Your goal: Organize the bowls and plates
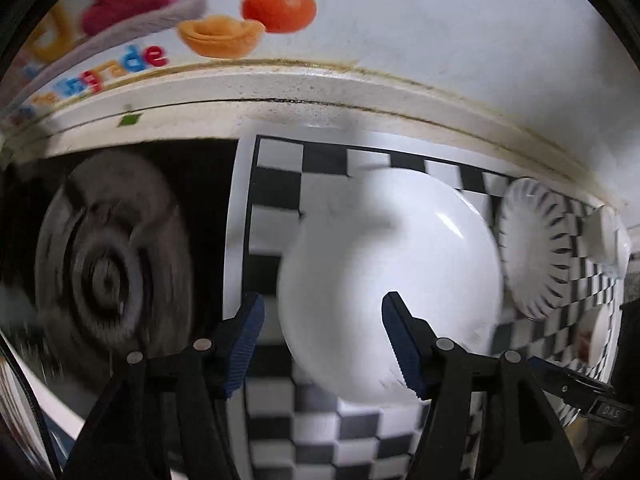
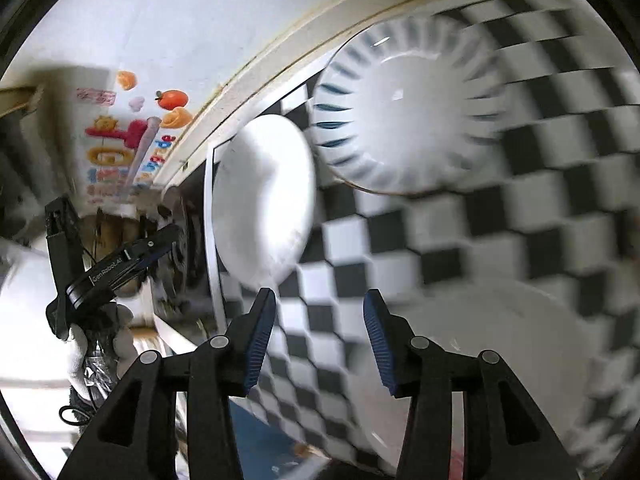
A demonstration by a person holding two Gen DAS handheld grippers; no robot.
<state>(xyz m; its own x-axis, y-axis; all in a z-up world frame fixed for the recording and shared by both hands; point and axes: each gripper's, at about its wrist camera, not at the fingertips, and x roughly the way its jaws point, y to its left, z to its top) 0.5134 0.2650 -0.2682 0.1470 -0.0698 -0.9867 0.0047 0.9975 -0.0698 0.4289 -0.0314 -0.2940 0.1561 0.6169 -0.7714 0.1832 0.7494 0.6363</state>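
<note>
A plain white plate (image 1: pixel 392 276) lies on a black-and-white checkered mat (image 1: pixel 320 432); my left gripper (image 1: pixel 323 344) is open just in front of it, holding nothing. A white plate with dark radial stripes (image 1: pixel 534 248) lies to its right. In the right wrist view the plain plate (image 2: pixel 264 200) is at left, the striped plate (image 2: pixel 404 120) beyond, and another white plate (image 2: pixel 480 360) at lower right. My right gripper (image 2: pixel 319 340) is open over the mat (image 2: pixel 420 240), empty. The left gripper's body (image 2: pixel 116 268) shows at far left.
A dark stove burner (image 1: pixel 112 268) sits left of the mat. A white wall with a colourful sticker (image 1: pixel 276 6) runs behind the counter edge (image 1: pixel 360 92). More white dishes (image 1: pixel 604 236) sit at the far right.
</note>
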